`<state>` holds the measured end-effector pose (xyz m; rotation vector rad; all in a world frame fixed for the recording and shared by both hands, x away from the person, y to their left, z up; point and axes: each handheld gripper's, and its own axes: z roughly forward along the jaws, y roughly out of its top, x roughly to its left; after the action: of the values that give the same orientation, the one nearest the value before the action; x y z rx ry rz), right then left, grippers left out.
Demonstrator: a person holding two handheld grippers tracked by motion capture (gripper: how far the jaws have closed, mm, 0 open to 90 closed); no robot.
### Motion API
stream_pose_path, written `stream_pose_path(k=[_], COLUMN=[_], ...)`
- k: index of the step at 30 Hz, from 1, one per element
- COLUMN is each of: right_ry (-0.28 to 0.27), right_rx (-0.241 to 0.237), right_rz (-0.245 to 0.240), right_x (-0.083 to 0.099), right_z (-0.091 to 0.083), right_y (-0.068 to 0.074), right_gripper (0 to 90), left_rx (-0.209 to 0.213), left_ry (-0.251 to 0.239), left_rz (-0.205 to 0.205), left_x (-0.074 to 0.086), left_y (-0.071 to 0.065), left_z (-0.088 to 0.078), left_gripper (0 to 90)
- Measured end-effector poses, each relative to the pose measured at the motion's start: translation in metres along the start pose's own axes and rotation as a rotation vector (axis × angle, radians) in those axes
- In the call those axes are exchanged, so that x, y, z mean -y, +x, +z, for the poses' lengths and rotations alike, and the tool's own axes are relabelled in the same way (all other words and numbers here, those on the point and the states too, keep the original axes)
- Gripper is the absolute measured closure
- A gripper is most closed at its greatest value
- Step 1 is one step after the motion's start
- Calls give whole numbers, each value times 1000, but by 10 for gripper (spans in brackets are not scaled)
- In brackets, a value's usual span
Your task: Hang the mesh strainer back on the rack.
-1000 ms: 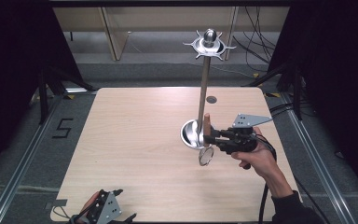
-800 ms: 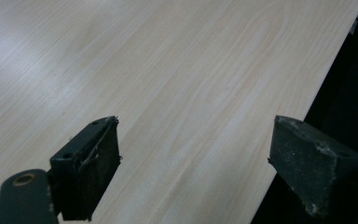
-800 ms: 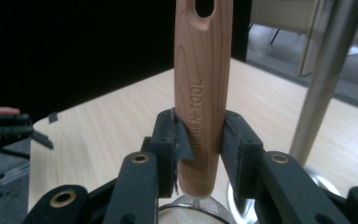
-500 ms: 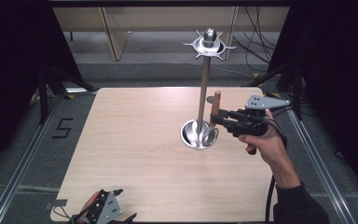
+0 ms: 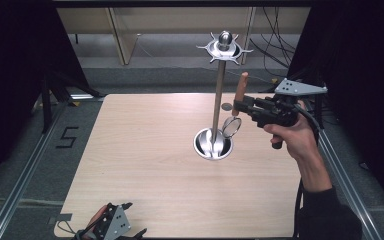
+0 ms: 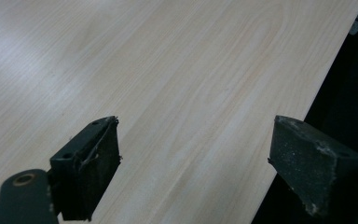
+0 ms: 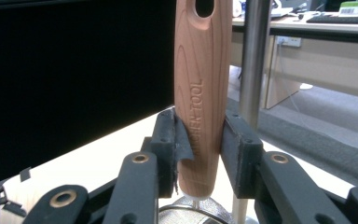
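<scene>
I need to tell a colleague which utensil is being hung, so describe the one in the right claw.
Start at the tall steel hanging stand on the pale wooden table. Just right of its pole, the right claw holds a small wire-mesh strainer upright by its wooden handle, which has a hanging hole.

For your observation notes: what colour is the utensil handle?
Reddish-brown wood grain; the handle shows best in the right gripper view.

You worked at a pale wooden table [image 5: 145, 165]. The round steel base [image 5: 213, 145] of an upright utensil stand stood on it right of centre, and a small dark disc [image 5: 226, 106] lay behind the base.
</scene>
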<state>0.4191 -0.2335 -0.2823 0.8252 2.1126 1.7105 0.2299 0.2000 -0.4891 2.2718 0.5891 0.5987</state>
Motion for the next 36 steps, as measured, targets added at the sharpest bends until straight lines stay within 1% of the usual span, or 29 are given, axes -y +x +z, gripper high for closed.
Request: stream_pose_path(k=[1,2,4,5,6,7,8,10,11,12,13,15,16,17,18,20,21,22,23,24,26,27,28,29,30,31,32,33,36], right_ry=[-10,-10,-3,-8,6,6,3,-1,6,-1,13,22,19,19,27,17,17,28,28,29,34,35,36,36,36,39,50,50,58], right_rx=[18,18,23,28,25,25,33,37,38,44,49,48,54,54,58,59,59,56,56,53,64,62,63,76,76,65,72,69,67], right_rz=[-20,-20,-29,-40,-15,-15,-27,-24,-30,-47,-25,-18,-31,-31,-17,-28,-28,-13,-13,-26,-20,-22,-34,-23,-23,-30,-15,-25,-18], right_x=[-6,-6,-12,-14,-18,-18,-21,-23,-24,-25,-27,-28,-29,-29,-30,-32,-32,-33,-33,-33,-34,-34,-35,-34,-34,-34,-34,-33,-33], right_z=[1,1,2,3,3,3,5,6,7,8,10,10,12,12,11,13,13,13,13,14,15,15,16,18,18,20,21,21,24], right_y=[-2,-2,-3,-3,-3,-3,-4,-3,-5,-7,-7,-7,-9,-9,-8,-9,-9,-8,-8,-9,-8,-8,-9,-10,-10,-12,-11,-12,-12], right_gripper=[691,691,690,691,690,690,690,690,690,690,690,690,690,690,690,690,690,690,690,690,690,690,690,690,690,690,690,690,690], left_rx=[1,0,0,1,1,1,2,0,1,1,3,-1,0,3,2,3,3,7,7,5,2,2,3,3,-1,-3,2,4,3], left_ry=[0,-6,-7,-7,-7,-7,-8,-6,-7,-7,-8,-7,-9,-9,-10,-4,-4,-4,-4,-5,-6,-6,-6,-7,-7,-6,-7,-6,-7], left_rz=[-4,-12,-12,-12,-12,-12,-11,-12,-11,-10,-7,-7,-9,-11,-12,0,0,2,2,1,-1,-1,-1,0,-3,1,1,3,0], left_x=[0,0,0,0,0,0,0,0,0,0,0,0,0,0,0,0,0,0,0,0,0,0,0,0,0,0,0,0,0], left_y=[0,0,0,0,0,0,0,0,0,-1,0,0,0,0,0,0,0,0,0,0,0,0,0,0,0,0,0,0,0], left_z=[0,0,0,0,0,0,0,0,0,0,0,0,0,0,0,0,0,0,0,0,0,0,0,0,0,0,0,0,0], left_gripper=[153,153,153,154,154,154,154,154,153,154,153,153,154,154,153,154,153,153,154,154,154,153,153,154,154,154,153,154,153])
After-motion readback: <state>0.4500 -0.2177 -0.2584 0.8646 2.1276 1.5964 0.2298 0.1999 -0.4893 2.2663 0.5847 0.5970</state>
